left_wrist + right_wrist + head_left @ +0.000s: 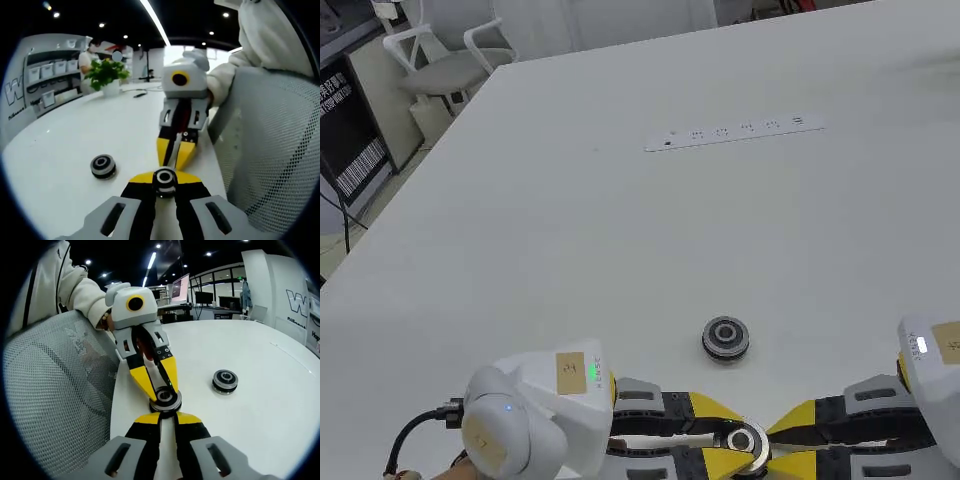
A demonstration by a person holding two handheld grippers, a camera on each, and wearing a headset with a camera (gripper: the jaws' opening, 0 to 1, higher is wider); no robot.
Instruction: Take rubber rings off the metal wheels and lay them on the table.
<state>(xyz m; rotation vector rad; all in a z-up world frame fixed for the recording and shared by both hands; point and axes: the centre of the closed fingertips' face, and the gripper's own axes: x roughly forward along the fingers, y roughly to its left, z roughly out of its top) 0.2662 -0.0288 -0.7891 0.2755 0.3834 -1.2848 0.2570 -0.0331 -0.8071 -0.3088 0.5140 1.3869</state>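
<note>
A metal wheel with a black rubber ring [744, 442] hangs just above the table's near edge, held between both grippers. My left gripper [728, 438] comes in from the left, shut on the wheel [165, 181]. My right gripper [765, 445] meets it from the right, its yellow tips nearly together on the ring's rim [166, 400]. In the left gripper view the right gripper [174, 159] points in from above. The left gripper [161, 386] does the same in the right gripper view. A second ringed wheel [725, 338] lies flat on the white table [620, 230], also seen as a wheel [103, 166] and a wheel [225, 381].
A white power strip [735, 132] lies further back on the table. White chairs [440, 60] stand past the far left corner. A mesh chair back [55, 390] and a person's sleeve [265, 40] are close behind the grippers. A potted plant [106, 74] stands on the table's far end.
</note>
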